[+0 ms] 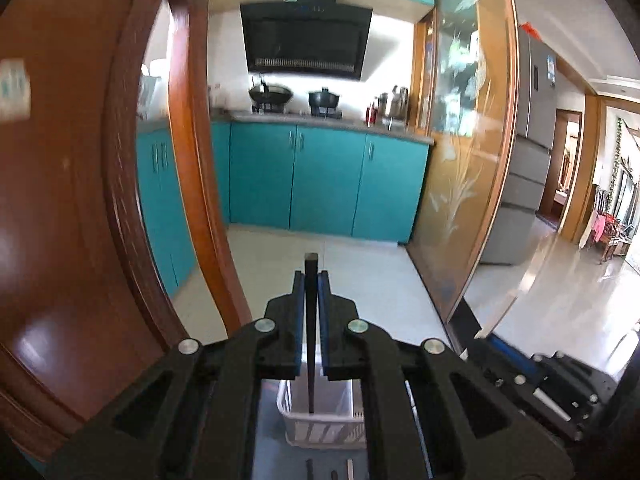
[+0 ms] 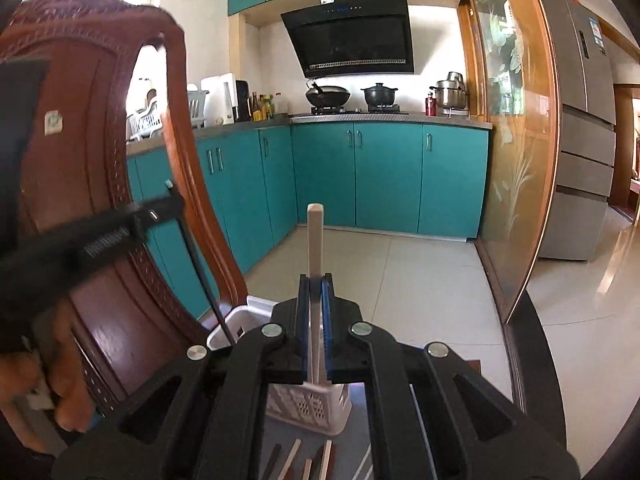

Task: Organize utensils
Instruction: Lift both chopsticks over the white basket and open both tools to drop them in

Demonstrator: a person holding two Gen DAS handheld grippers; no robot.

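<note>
A: Start with your left wrist view. What is your left gripper doing?

B: Its jaws are closed on a black chopstick. The stick stands nearly upright between the blue pads. Its square top pokes just above the fingertips and its thin end points down into the white basket below.

A: So your stick's long axis runs top to bottom?

B: Yes, straight down the middle of the view. The basket sits under your gripper, and a few more sticks lie flat on the surface in front of it, at the bottom edge.

A: Now the right wrist view.

B: Your right gripper is clamped on a pale chopstick. That one also stands upright, with its blunt end well above the fingertips and its lower end dropping toward the same white basket.

A: Can you see your other gripper there?

B: Yes, at the left, in front of the wooden chair. The black chopstick slants from it down into the basket. Dark and pale sticks lie flat before the basket.
</note>
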